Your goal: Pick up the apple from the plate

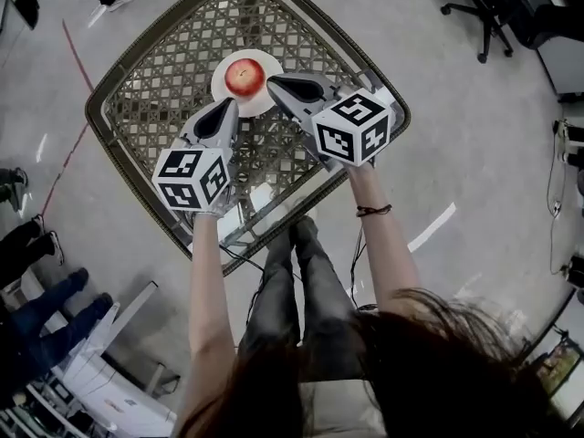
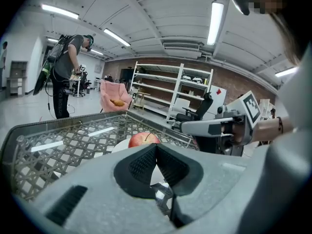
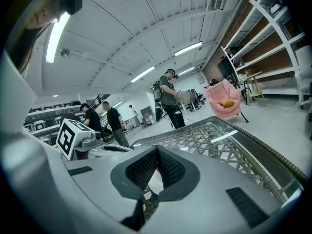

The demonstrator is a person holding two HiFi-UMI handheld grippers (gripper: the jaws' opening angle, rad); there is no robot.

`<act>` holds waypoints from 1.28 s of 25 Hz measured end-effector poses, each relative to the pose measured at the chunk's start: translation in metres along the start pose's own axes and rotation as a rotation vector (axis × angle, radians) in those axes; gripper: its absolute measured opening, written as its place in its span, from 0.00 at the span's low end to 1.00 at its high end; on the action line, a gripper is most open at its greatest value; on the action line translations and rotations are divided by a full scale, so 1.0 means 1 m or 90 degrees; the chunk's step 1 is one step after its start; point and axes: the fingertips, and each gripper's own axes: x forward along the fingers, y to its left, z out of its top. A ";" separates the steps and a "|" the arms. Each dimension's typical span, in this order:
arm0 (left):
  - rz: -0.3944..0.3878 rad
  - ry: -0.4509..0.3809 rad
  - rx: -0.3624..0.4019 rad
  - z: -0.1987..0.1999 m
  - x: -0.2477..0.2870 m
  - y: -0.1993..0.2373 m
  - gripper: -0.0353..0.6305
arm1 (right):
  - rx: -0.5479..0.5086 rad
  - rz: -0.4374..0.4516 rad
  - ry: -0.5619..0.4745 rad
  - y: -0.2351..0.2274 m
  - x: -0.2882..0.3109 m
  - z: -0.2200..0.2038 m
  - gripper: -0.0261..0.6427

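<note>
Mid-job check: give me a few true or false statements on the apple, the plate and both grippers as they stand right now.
1. The apple lies on the plate. True.
2. The left gripper holds the apple. False: its jaws are together with nothing between them, and its tip is short of the apple.
3. The right gripper is shut. True.
4. The plate stands on the floor. False: it stands on the lattice table.
5. The apple is green. False: it is red.
</note>
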 end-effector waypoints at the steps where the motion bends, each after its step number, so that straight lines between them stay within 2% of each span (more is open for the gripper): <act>1: 0.000 0.002 0.002 -0.002 0.002 0.000 0.07 | 0.002 -0.001 0.000 -0.001 0.000 -0.002 0.05; 9: 0.002 0.011 0.028 -0.013 0.015 0.005 0.08 | 0.006 -0.009 0.008 -0.012 -0.001 -0.019 0.05; 12: 0.012 0.009 0.029 -0.017 0.017 0.010 0.22 | 0.003 -0.010 0.009 -0.014 -0.001 -0.023 0.05; 16: 0.014 0.005 0.037 -0.020 0.023 0.014 0.25 | 0.000 -0.013 0.004 -0.018 0.000 -0.026 0.05; 32: 0.004 0.003 0.075 -0.027 0.041 0.019 0.51 | 0.003 -0.022 0.000 -0.030 0.004 -0.036 0.05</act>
